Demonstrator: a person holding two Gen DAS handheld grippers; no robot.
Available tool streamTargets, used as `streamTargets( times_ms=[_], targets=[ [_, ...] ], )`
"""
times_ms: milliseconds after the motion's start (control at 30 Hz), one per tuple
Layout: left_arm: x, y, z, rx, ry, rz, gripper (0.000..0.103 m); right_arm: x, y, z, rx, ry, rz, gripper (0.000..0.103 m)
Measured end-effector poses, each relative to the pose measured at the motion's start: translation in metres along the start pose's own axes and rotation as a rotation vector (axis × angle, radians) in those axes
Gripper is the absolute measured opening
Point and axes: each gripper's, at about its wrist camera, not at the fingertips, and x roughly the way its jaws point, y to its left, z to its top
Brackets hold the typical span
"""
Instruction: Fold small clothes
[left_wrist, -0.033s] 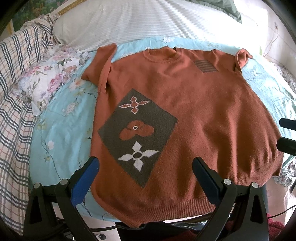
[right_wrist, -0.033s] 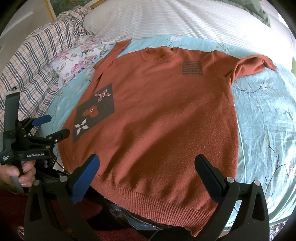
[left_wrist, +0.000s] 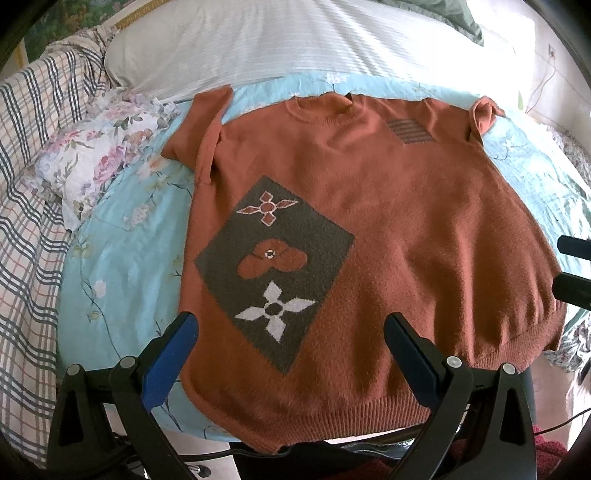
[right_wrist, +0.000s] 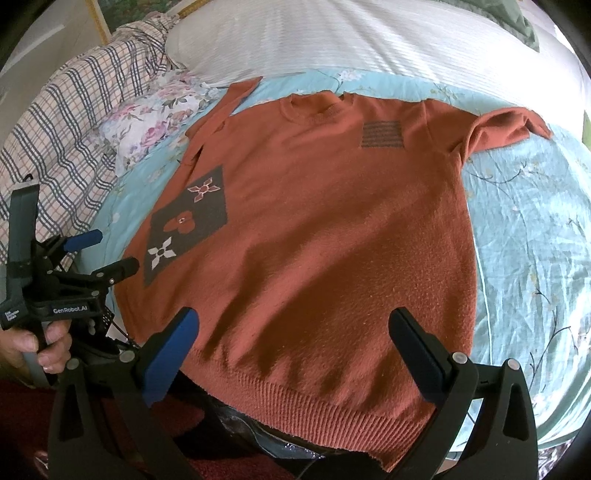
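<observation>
A rust-orange short-sleeved knit sweater lies spread flat, front up, on a light blue floral sheet; it also shows in the right wrist view. It has a dark diamond patch with flowers and a small striped patch. Its left sleeve is partly folded over; its right sleeve lies out. My left gripper is open and empty above the hem. My right gripper is open and empty above the hem's right half. The left gripper also appears in the right wrist view, open.
A light blue floral sheet covers the bed. A white striped pillow lies beyond the collar. A floral cloth and a plaid blanket lie to the left. The bed's near edge runs under the hem.
</observation>
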Motion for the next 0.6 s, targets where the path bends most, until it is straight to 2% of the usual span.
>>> streamTargets(
  times_ms=[100,200,267,367,400,433,533,600],
  targets=[
    [0.004,0.001,0.002,0.007,-0.059,0.052,0.101,0.005,-0.008,-0.001,0.013,0.028,-0.020,0.102],
    [0.007,0.003,0.004,0.006,-0.078,0.067,0.101,0.005,-0.022,0.004,0.080,-0.006,0.059,0.102],
    [0.011,0.005,0.006,-0.020,-0.059,0.016,0.101,0.007,-0.035,0.009,0.128,-0.051,0.099,0.102],
    [0.020,0.000,0.009,-0.071,0.004,-0.100,0.101,0.008,-0.056,0.019,0.175,-0.078,0.100,0.102],
    [0.022,-0.001,0.010,-0.078,0.012,-0.113,0.101,0.008,-0.064,0.024,0.190,-0.092,0.095,0.102],
    [0.023,-0.001,0.012,-0.080,0.011,-0.114,0.101,0.007,-0.070,0.028,0.188,-0.103,0.077,0.102],
    [0.029,0.000,0.019,-0.064,-0.028,-0.057,0.101,0.004,-0.092,0.046,0.214,-0.145,0.054,0.102],
    [0.032,0.002,0.023,-0.063,-0.033,-0.053,0.101,0.002,-0.111,0.061,0.233,-0.167,0.026,0.102]
  ],
)
